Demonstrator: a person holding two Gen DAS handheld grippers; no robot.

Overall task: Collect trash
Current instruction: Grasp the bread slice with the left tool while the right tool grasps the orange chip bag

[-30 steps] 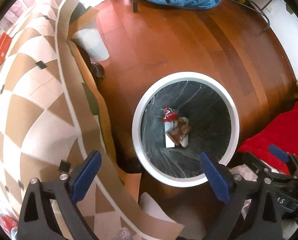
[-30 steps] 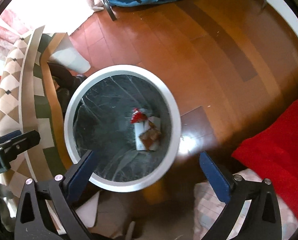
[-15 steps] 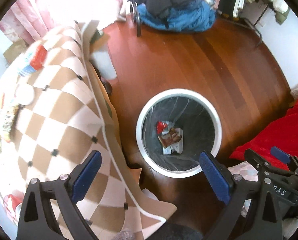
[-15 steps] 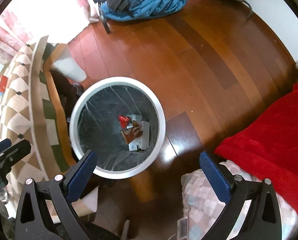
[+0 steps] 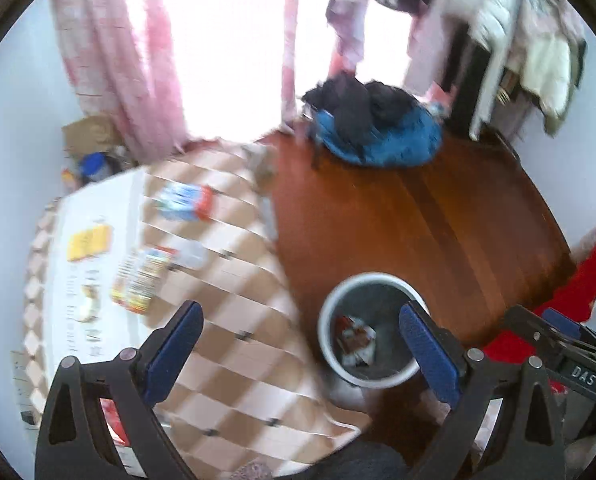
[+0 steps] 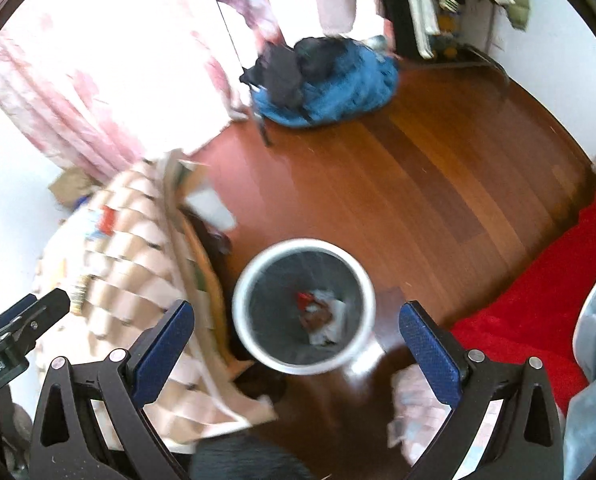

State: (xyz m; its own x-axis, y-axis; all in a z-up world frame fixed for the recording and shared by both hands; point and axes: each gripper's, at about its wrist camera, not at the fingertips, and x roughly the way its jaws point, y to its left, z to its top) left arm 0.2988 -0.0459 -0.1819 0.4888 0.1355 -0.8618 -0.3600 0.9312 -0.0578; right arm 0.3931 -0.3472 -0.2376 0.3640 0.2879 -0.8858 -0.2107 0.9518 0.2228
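1. Reddish wooden floor lay bare and wide beyond the bin, out to a blue heap of bedding by the pink curtains; I saw the checked cloth of the worktop hanging just beside the bin on one side and a red blanket near it on the other.
2. My left gripper was spread wide and held nothing; my right gripper was likewise released and empty.
3. I could see the bin was round, white-rimmed and lined with dark plastic, with crumpled wrappers, red, brown and white, lying at its bottom.
4. Only my left view showed the worktop's surface with packets still lying on it, a blue-and-red one and a yellow one among them, all blurred.
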